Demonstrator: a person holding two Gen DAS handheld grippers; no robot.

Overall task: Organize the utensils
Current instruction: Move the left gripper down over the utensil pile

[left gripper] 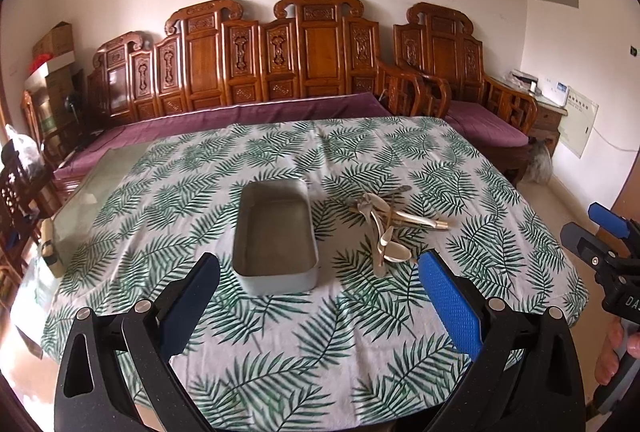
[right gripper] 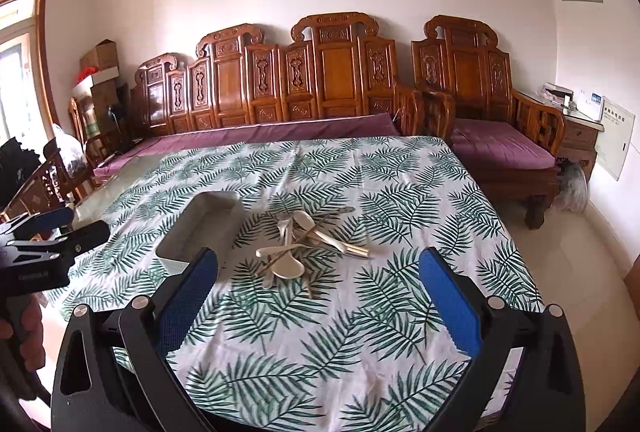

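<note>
1. The utensils (right gripper: 308,248) lie in a loose, crossed heap on the leaf-print tablecloth (right gripper: 360,332), near the middle of the table and a little toward its right edge. Pale spoons, thin chopstick-like sticks and at least one metal piece overlap one another.
2. Judged by look, each piece is light and stiff. The pale spoons may be ceramic or plastic; if ceramic they would chip when dropped. Their glossy bowls are probably slippery.
3. The best hold is likely across a handle that sticks out of the heap, such as the spoon (left gripper: 394,252) nearest the table's near edge, rather than on a rounded bowl. The tangle means a lifted piece may drag its neighbours.
4. The metal tray (left gripper: 276,236) stands empty just left of the heap, its long side running from the near edge toward the far edge.
5. The left tongs (left gripper: 320,274) are spread wide and hold nothing; they hang short of the tray's near end, with the heap ahead and to their right.
6. The right tongs (right gripper: 318,272) are likewise agape and empty, with the heap straight ahead between the fingers' line, not touching.
</note>
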